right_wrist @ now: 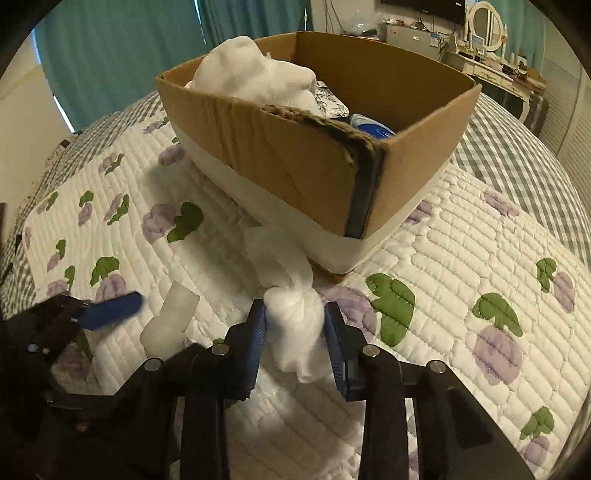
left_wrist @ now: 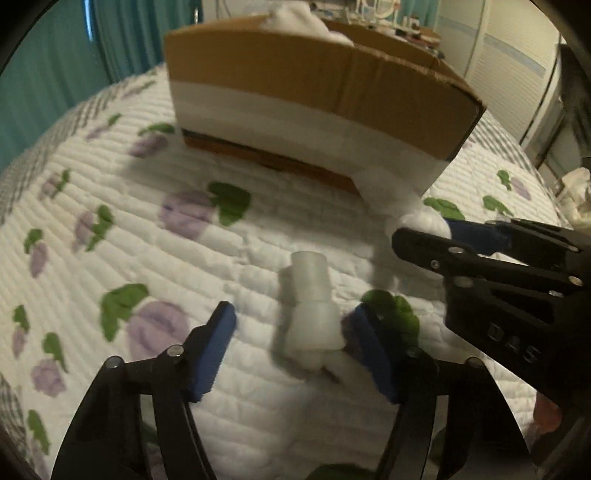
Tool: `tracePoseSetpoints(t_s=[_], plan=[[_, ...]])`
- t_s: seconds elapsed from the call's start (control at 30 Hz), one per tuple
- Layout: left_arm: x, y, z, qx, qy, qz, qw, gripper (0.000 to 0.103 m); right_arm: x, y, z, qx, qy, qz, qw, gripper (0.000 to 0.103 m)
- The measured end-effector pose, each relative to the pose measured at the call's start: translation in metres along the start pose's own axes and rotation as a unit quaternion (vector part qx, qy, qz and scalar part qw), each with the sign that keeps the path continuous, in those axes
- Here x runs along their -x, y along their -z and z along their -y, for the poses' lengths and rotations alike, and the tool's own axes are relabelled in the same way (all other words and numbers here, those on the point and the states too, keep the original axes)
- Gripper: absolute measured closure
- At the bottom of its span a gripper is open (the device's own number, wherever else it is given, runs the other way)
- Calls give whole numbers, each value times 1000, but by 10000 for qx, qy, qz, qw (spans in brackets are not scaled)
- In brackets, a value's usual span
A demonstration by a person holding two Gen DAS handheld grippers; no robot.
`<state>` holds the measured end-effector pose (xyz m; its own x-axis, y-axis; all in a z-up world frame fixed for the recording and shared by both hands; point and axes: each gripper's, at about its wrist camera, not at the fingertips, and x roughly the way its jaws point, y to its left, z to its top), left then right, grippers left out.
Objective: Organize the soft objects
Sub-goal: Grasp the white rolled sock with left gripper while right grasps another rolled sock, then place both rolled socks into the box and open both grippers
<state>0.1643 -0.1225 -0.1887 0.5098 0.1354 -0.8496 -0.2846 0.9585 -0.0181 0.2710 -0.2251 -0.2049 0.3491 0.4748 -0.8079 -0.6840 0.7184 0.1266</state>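
Note:
A cardboard box (right_wrist: 295,162) with a white band stands on the quilted bed; white soft cloth (right_wrist: 255,77) is piled inside it, and it also shows in the left wrist view (left_wrist: 295,74). My right gripper (right_wrist: 295,332) is shut on a bunched white cloth (right_wrist: 295,314) just in front of the box; the cloth trails toward the box. In the left wrist view that gripper (left_wrist: 424,229) pinches the cloth (left_wrist: 421,221) at the right. My left gripper (left_wrist: 291,332) is open, its pads on either side of a pale white soft roll (left_wrist: 310,314) lying on the quilt (left_wrist: 147,240); the roll also shows in the right wrist view (right_wrist: 170,321).
The box holds a blue and white item (right_wrist: 369,129) at its right end. Teal curtains (right_wrist: 122,48) hang behind the bed. A dresser with a mirror (right_wrist: 484,26) stands at the back right. A white wardrobe (left_wrist: 509,74) is to the right.

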Motion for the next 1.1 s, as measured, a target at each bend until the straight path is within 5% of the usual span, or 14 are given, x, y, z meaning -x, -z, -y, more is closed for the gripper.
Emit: tracePoseSetpoints(t_s=[0.1,0.13,0.53,1.1], plan=[[1,0,0,-3,277,-30,9996,75,6,1,4,-67,81,55,9999,73],[2,2,0,-6,307,-29,9995,77,9,1,5,-94,106,75,9999,73],[54,2,-14,102,829,60,9965,79,81,9,-2,-220,505,327,9979,73],[211,-56,-13,-942,883,1288,9832,79,250,-23,-64,-189,1190,1340,9836,73]])
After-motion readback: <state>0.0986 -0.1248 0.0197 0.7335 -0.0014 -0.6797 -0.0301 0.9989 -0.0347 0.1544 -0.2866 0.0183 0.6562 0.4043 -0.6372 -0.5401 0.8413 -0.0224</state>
